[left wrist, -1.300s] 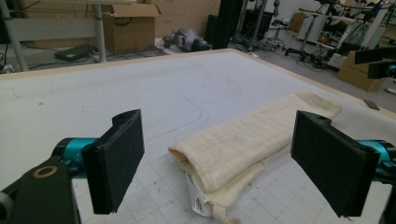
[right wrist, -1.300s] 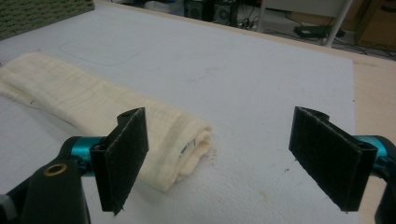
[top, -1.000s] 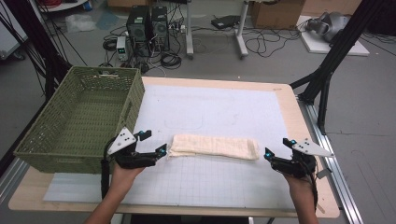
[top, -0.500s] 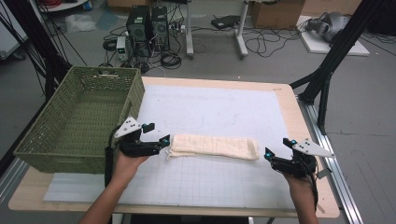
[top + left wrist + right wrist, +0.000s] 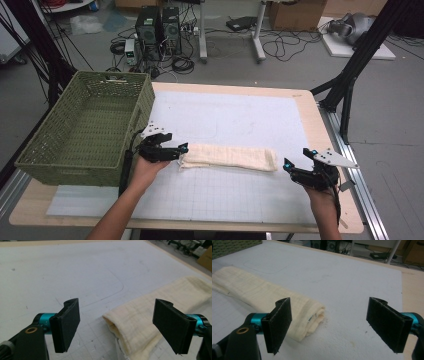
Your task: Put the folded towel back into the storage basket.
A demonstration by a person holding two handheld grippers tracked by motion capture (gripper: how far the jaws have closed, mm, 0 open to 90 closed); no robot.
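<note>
Towel (image 5: 227, 157) ends sit between both grippers' spread jaws

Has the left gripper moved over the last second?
Yes. The left gripper has gone forward and rightward, away from the table's near edge, up to the towel's left end.

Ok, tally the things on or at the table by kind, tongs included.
Folded cream cloth: 1
Green woven basket: 1
White mat: 1
Hand-held tongs: 2, left tongs and right tongs, both open
Total: 5
</note>
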